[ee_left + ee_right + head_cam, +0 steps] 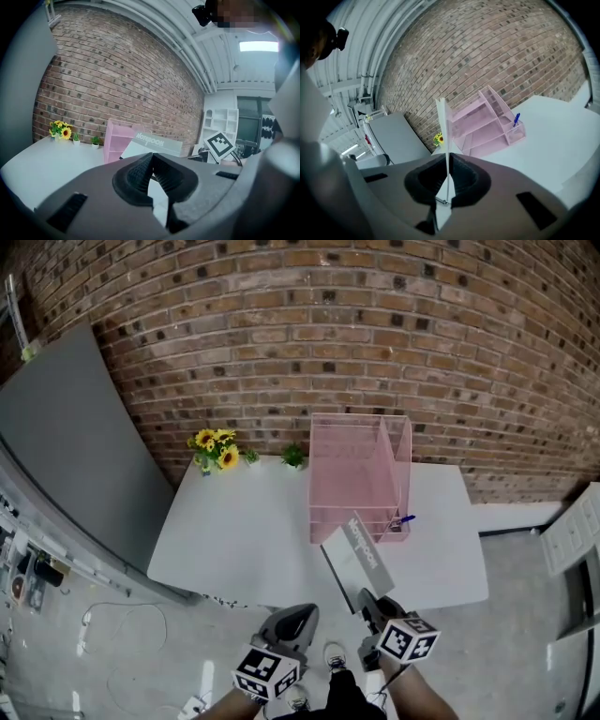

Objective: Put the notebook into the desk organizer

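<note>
A thin grey and white notebook (357,557) hangs tilted over the front of the white table (244,531), just in front of the pink desk organizer (354,479). My right gripper (368,599) is shut on the notebook's near corner. In the right gripper view the notebook (442,133) stands edge-on between the pads of the right gripper (447,165), and the organizer (486,125) lies beyond it. My left gripper (301,618) is to the left of the right one, off the table's front edge, shut and empty. In its own view the left gripper (151,159) faces the notebook (152,146).
A blue pen (404,519) stands in the organizer's front right compartment. A pot of sunflowers (215,448) and a small green plant (293,457) sit at the table's back edge by the brick wall. A grey panel (66,456) stands to the left of the table.
</note>
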Demonstrator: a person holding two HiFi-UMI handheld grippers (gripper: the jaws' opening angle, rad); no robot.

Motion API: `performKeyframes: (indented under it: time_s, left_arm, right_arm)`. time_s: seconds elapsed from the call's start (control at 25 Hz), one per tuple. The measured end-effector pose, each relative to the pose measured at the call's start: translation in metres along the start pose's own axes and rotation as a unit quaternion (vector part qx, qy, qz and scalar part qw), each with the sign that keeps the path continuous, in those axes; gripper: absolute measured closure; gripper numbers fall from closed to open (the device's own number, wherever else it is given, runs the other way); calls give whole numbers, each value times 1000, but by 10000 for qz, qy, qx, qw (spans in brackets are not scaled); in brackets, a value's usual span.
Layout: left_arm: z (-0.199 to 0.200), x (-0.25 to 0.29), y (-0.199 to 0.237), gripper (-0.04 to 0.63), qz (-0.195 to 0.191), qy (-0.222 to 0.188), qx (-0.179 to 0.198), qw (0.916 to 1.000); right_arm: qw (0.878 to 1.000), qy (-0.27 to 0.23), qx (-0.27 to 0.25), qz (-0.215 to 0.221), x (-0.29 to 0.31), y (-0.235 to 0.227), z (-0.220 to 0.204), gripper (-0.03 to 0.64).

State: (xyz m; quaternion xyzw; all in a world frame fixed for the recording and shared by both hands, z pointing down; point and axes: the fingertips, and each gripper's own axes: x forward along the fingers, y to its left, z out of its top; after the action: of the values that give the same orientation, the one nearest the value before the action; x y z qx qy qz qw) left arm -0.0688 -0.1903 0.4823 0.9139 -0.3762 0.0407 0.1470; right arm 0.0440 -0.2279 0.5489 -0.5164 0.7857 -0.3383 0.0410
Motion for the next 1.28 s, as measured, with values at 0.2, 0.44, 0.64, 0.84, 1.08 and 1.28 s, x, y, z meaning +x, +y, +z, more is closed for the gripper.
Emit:
performKeyframes:
  time_s: [0.2,0.44,0.64,0.84,1.08,1.28]
  left_arm:
    - [-5,14,0,591,-14,94,-38,9999]
    - [-8,25,2,591,4,173,-65,9998]
    - [-7,33,9,591,64,201,-74,9997]
    - [-5,42,14,591,116,203,-105,9997]
    - [0,55,22,591,167,230,-88,9996]
    - [5,65,29,591,234,234,-106,9994]
  right_arm:
    - [9984,107,558,78,8,-14,-6,604]
    - [9832,85,1762,463,22,-23,-14,604]
    - [9716,-9,2307,537,35,-33,-11,604]
    - [9692,-66,2412,496,47,-45,3,604]
    - [9681,-142,2471,393,63,-61,24,604]
    - [9659,-276,2509,572,81,-66,43,604]
